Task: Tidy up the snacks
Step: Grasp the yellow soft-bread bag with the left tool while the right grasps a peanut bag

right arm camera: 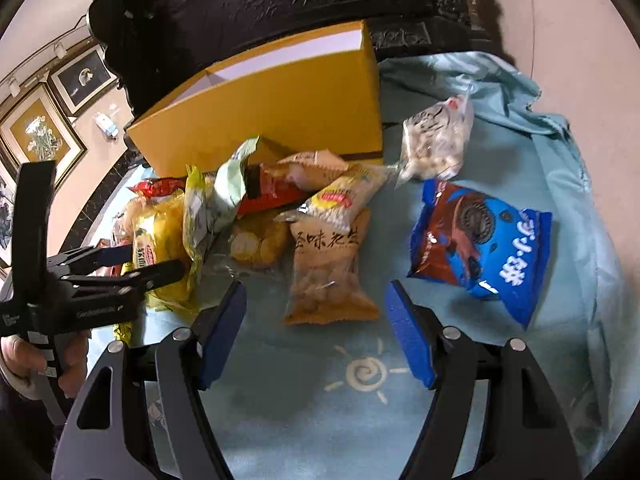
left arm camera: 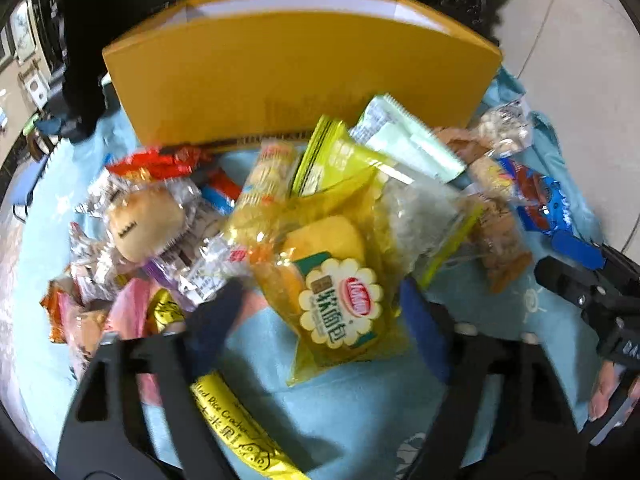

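Several snack packets lie heaped on a light blue cloth [left arm camera: 352, 412] in front of an orange cardboard box [left arm camera: 300, 80]. My left gripper [left arm camera: 320, 304] points down over a yellow soft-bread packet [left arm camera: 332, 280]. The packet lies between its blue pads; a gap shows at the left pad, so nothing is gripped. From the right wrist view, the left gripper [right arm camera: 148, 260] reaches into the yellow packets. My right gripper [right arm camera: 316, 332] stands open just short of a tan peanut packet [right arm camera: 328, 276], nothing between its pads. It also shows at the right edge as the right gripper [left arm camera: 560, 260].
A blue cookie packet [right arm camera: 480, 248] and a clear bag of pale nuts [right arm camera: 436, 140] lie right of the pile. A wrapped bun [left arm camera: 144, 224] and a yellow rice cracker packet [left arm camera: 236, 424] sit on the left. Dark carved furniture [right arm camera: 320, 0] stands behind the box.
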Available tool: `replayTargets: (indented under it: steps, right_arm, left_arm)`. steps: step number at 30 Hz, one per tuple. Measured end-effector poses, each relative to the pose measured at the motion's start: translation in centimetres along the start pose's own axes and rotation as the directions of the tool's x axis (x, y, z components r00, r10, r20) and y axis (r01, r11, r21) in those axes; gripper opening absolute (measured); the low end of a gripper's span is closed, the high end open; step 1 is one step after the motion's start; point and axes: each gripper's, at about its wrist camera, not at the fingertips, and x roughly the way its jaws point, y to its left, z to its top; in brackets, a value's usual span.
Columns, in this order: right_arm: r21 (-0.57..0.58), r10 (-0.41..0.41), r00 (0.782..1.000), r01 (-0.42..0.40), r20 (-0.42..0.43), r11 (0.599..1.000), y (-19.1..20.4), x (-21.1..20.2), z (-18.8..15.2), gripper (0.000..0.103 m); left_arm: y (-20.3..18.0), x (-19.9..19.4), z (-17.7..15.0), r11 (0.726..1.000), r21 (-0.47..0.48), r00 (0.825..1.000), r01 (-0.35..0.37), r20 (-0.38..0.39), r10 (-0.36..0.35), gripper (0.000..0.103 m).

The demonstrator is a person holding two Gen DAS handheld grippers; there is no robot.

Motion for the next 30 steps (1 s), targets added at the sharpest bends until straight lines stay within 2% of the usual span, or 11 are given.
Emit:
replayTargets:
  steps: [1, 2, 5, 11, 18, 21, 24, 27, 30]
  right_arm:
    - [0.002, -0.001, 1.000, 0.001, -0.002, 1.000, 0.0, 0.2, -0.1, 0.073]
    - [0.004, -0.004, 1.000, 0.004, -0.004, 1.000, -0.1, 0.4, -0.1, 0.073]
    - [0.004, -0.020, 1.000, 0.020, -0.015, 1.000, -0.1, 1.0, -0.3, 0.072]
    - [-0.071, -0.060, 0.998, 0.058, -0.033, 0.996, 1.3, 2.1, -0.6, 0.073]
    - [-0.147, -0.126, 0.992, 0.122, -0.019, 0.982, 2.8, 3.7, 0.7, 0.072]
    - [-0.187, -0.155, 0.987, 0.145, -0.042, 0.972, 2.9, 4.8, 1.1, 0.064]
    - [-0.194, -0.157, 0.986, 0.144, -0.053, 0.970, 2.6, 5.3, 1.6, 0.063]
    - [-0.138, -0.110, 0.992, 0.100, -0.069, 0.985, 1.5, 4.6, 2.2, 0.062]
    - [-0.153, -0.150, 0.987, 0.139, -0.063, 0.978, 1.4, 4.2, 2.2, 0.062]
  left_arm:
    - [0.2, 0.4, 0.1, 1.000, -0.013, 1.000, 0.018, -0.018, -0.018, 0.050]
    - [0.4, 1.0, 0.0, 0.998, -0.029, 0.998, 0.056, -0.041, -0.057, 0.043]
    - [0.3, 1.3, -0.2, 0.999, -0.016, 0.998, 0.047, -0.037, -0.048, 0.040]
    - [-0.5, -0.7, -1.6, 0.998, 0.038, 0.999, 0.047, 0.017, -0.047, 0.038]
    - [0.0, -2.6, -2.1, 0.997, 0.042, 0.997, 0.068, 0.043, -0.070, 0.038]
    - [0.3, -2.3, -2.0, 0.997, 0.034, 0.997, 0.073, 0.032, -0.074, 0.038]
    - [0.1, -1.9, -2.1, 0.996, 0.037, 0.996, 0.083, 0.024, -0.084, 0.038]
    - [0.0, -1.6, -2.2, 0.995, 0.039, 0.996, 0.091, 0.019, -0.092, 0.038]
    - [-0.1, -1.4, -2.1, 0.995, 0.047, 0.996, 0.088, 0.017, -0.089, 0.038]
